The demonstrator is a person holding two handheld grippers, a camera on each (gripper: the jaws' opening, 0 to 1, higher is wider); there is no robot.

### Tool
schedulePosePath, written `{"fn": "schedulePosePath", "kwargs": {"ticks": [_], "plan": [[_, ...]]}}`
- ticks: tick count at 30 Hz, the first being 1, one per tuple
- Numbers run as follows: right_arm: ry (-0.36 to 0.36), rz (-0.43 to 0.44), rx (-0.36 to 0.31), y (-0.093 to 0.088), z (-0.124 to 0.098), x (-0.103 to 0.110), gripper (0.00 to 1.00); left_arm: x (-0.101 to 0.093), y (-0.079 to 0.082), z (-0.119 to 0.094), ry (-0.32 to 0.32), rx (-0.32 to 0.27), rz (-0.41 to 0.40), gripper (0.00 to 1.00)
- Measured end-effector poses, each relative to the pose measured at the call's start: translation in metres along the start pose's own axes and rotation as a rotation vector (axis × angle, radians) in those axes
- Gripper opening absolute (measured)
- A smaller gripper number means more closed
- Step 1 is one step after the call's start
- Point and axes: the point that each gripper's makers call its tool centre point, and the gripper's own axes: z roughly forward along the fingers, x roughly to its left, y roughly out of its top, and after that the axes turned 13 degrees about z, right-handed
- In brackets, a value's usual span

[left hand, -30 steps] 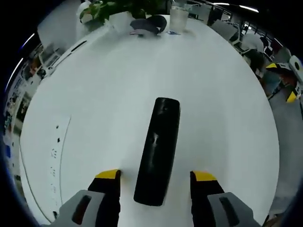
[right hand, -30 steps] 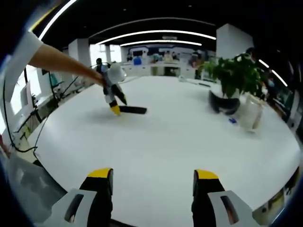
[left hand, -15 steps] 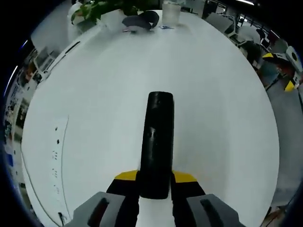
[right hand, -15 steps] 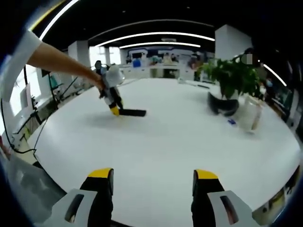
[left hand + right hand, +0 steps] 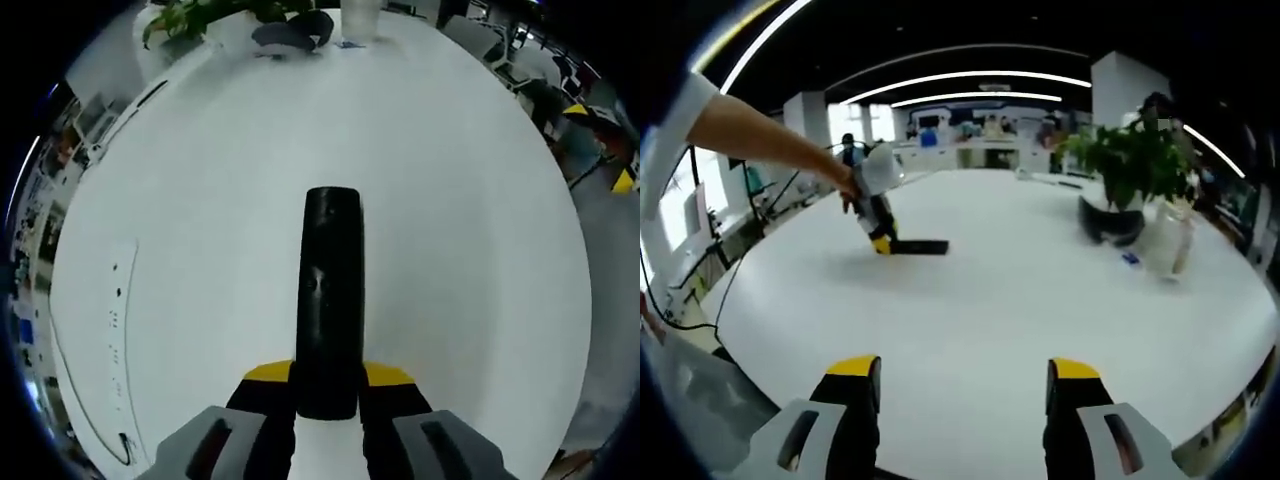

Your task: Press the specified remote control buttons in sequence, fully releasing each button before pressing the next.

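A long black remote control (image 5: 329, 300) runs straight away from me in the left gripper view, and my left gripper (image 5: 328, 378) is shut on its near end. In the right gripper view the same remote (image 5: 919, 246) sticks out level from the left gripper (image 5: 880, 243), held a little above the white table (image 5: 1020, 300) by a person's outstretched arm (image 5: 760, 140). My right gripper (image 5: 965, 372) stands open over the near part of the table, far from the remote, with nothing between its yellow-tipped fingers.
A potted plant (image 5: 1132, 165), a dark headset-like object (image 5: 1112, 222) and a clear cup (image 5: 1170, 245) stand at the table's far right in the right gripper view. The same group (image 5: 290, 30) lies at the top of the left gripper view. Office chairs (image 5: 540, 95) ring the table.
The left gripper's jaws went from wide apart to shut on the remote's near end, and the remote has lifted slightly off the table. The right gripper has stayed still.
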Motion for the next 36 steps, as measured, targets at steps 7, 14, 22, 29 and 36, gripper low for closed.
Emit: {"fn": "schedulePosePath", "kwargs": {"ticks": [7, 14, 22, 29, 36], "plan": [[0.013, 0.013, -0.013, 0.003, -0.001, 0.001, 0.65, -0.016, 0.003, -0.001, -0.008, 0.032, -0.002, 0.23], [0.02, 0.029, -0.027, 0.005, -0.002, 0.001, 0.65, -0.034, 0.005, -0.002, 0.002, 0.026, -0.031, 0.23], [0.042, 0.026, -0.029, 0.005, -0.003, 0.005, 0.63, -0.056, 0.01, -0.002, 0.001, 0.032, -0.038, 0.23], [0.051, 0.039, -0.039, 0.007, -0.004, 0.006, 0.62, -0.075, 0.014, -0.003, -0.01, 0.068, -0.044, 0.23], [0.056, 0.048, -0.051, 0.008, -0.006, 0.006, 0.59, -0.087, 0.015, -0.005, -0.006, 0.072, -0.046, 0.23]]}}
